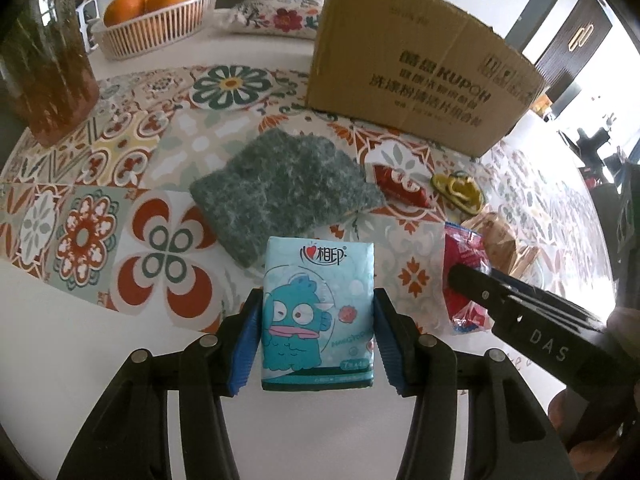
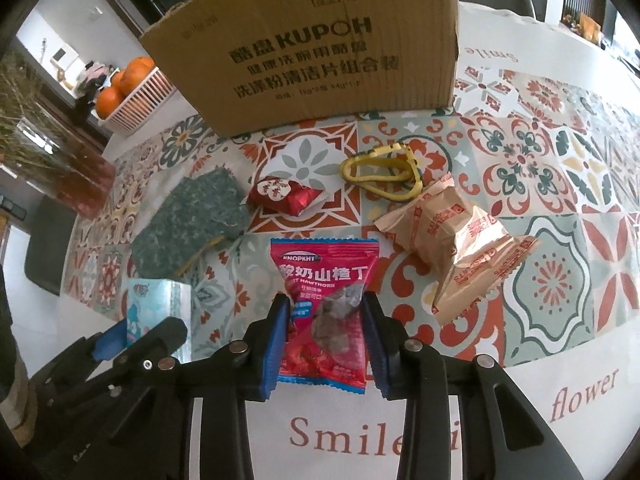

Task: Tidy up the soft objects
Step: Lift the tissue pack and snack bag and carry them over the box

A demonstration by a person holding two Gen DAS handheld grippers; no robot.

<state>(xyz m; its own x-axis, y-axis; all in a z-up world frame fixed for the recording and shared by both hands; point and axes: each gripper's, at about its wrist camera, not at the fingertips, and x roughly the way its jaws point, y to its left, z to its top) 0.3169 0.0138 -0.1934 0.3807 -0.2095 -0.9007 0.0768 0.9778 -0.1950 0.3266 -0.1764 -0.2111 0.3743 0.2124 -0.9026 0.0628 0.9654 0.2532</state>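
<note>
My left gripper [image 1: 318,308] is shut on a teal tissue pack [image 1: 318,304] with a cartoon fish, held between its blue pads; the pack also shows in the right wrist view [image 2: 160,304]. My right gripper [image 2: 324,312] is shut on a red hawthorn snack bag [image 2: 324,300], which also shows in the left wrist view [image 1: 464,276]. A green scouring pad [image 1: 280,188] [image 2: 188,224] lies beyond them. A small red packet [image 2: 286,196], a yellow band [image 2: 380,172] and a tan biscuit wrapper [image 2: 452,240] lie on the patterned tablecloth [image 2: 560,208]. A cardboard box [image 2: 312,48] [image 1: 416,60] stands behind.
A basket of oranges [image 1: 156,16] and a floral tissue cover [image 1: 276,16] sit at the back left. A glass vase with stems [image 1: 44,60] stands at the left. Dark doors and chairs lie beyond the table.
</note>
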